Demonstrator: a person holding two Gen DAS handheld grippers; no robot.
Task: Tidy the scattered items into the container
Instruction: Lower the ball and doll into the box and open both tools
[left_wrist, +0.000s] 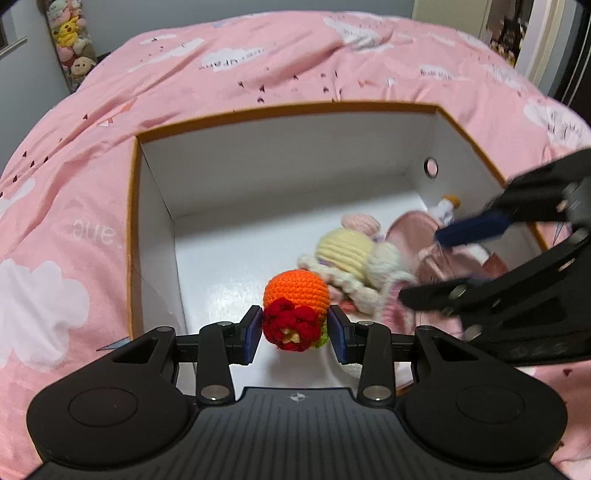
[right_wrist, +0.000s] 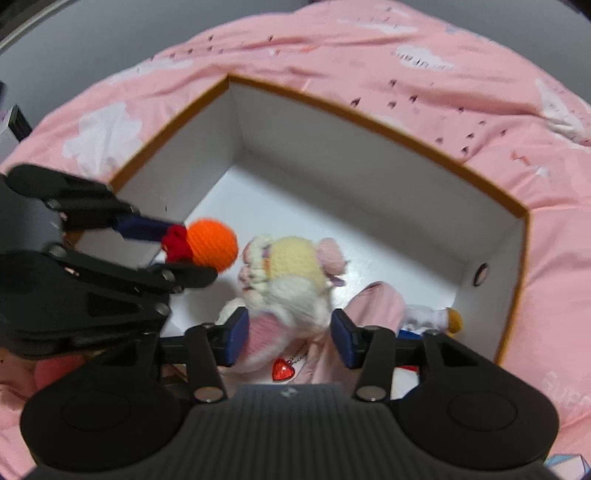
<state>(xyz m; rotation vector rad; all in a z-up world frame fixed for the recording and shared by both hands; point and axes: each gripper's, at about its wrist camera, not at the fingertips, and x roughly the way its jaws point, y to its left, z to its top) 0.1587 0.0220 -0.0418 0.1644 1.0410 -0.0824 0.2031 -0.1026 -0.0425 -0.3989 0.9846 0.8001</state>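
1. An orange crocheted ball (left_wrist: 296, 291) is clamped between the left gripper (left_wrist: 295, 334) pads, above the white box (left_wrist: 236, 155).
2. The right gripper (right_wrist: 289, 338) is spread apart, straddling a crocheted doll (right_wrist: 291, 273) lying inside the box.

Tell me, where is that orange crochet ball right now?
The orange crochet ball is clamped in the left gripper, held over the open box, just left of the yellow crochet doll.

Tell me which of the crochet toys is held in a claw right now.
The orange crochet ball with the red flower, pinched in the left claw over the box. The yellow-and-white crochet doll already lies inside, between the right claw's open pads.
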